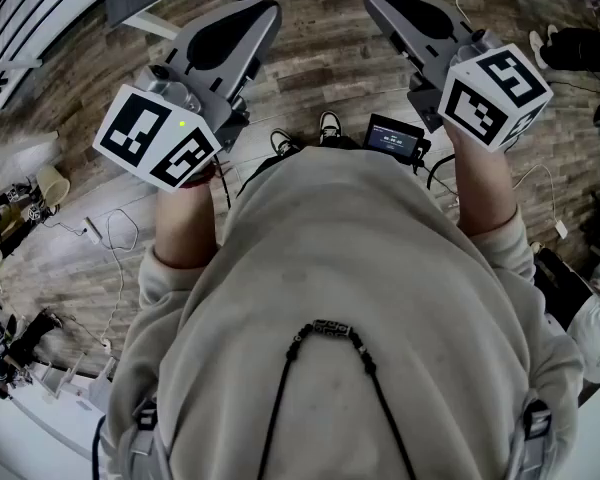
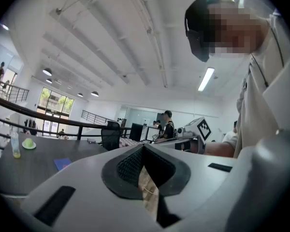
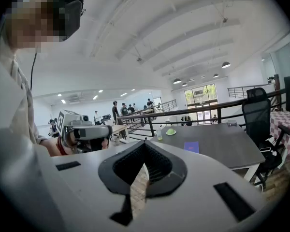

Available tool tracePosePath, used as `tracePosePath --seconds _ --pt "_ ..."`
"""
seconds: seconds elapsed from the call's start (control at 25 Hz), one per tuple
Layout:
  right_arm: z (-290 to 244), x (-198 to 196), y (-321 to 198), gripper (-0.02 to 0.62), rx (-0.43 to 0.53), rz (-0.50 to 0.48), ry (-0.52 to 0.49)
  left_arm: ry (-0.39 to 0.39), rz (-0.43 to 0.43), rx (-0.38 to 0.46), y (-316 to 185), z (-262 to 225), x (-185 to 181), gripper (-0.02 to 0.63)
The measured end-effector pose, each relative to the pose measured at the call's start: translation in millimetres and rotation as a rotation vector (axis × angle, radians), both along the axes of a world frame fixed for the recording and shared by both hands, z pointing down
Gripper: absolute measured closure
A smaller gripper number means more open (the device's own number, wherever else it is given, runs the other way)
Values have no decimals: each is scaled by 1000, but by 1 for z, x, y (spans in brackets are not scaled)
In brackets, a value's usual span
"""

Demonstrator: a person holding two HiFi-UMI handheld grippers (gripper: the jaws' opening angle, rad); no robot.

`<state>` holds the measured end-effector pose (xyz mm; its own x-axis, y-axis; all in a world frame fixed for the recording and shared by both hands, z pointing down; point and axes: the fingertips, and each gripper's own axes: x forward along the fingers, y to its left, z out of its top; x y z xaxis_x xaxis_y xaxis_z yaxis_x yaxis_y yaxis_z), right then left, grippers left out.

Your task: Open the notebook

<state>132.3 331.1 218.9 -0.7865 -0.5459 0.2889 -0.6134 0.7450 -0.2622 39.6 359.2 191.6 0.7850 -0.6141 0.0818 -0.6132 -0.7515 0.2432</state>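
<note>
Where the left claw (image 2: 144,149) stands: I read its jaws as closed, the tips meeting in the left gripper view, with only wood floor showing through the slit below them. It is held out in front of the person, over the floor (image 1: 320,63).
Right claw (image 3: 145,145): also closed, tips together, gripping nothing. It tilts slightly downward.
Marker cubes: one sits on each claw body. The left cube (image 1: 158,136) and the right cube (image 1: 495,93) both lie close to the person's forearms in the head view.
Claw spacing: the two claws are side by side and well apart, and each shows in the other's view.
Notebook (image 3: 191,147): lies flat on the grey worktop (image 3: 227,146), blue-violet cover up, near the worktop's closer edge. It looks closed as far as I can tell from here. It is well apart from both claws. In the left gripper view the notebook (image 2: 63,164) is a small blue patch on the same worktop.
Bottle (image 3: 159,134): upright at the worktop's far end, near the railing (image 3: 208,111).
Green object (image 3: 170,131): just beside the bottle.
Chair (image 3: 261,117): a black office chair at the worktop's right end in the right gripper view.
Person: stands in a beige top (image 1: 360,298). Cables (image 1: 115,233) lie on the floor at the left of the head view.
</note>
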Motion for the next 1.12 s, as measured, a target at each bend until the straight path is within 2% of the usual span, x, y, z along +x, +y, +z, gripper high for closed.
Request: tracePosePath --seconds 0.12,0.28,0.48,0.68,1.12 --pt "-3 -2 -1 581 5 -1 -5 -46 20 28 2 -3 8 604" --pt "-5 -3 0 580 9 -15 -14 -43 20 35 0 -6 5 604" --pt "-2 -2 4 580 -11 -53 -30 -134 12 72 3 7 13 604" --pt "-1 -2 2 580 -41 -53 -54 -124 -1 69 10 7 8 604" --pt "2 -11 -4 580 -38 -121 -69 -102 -111 46 11 7 -10 604"
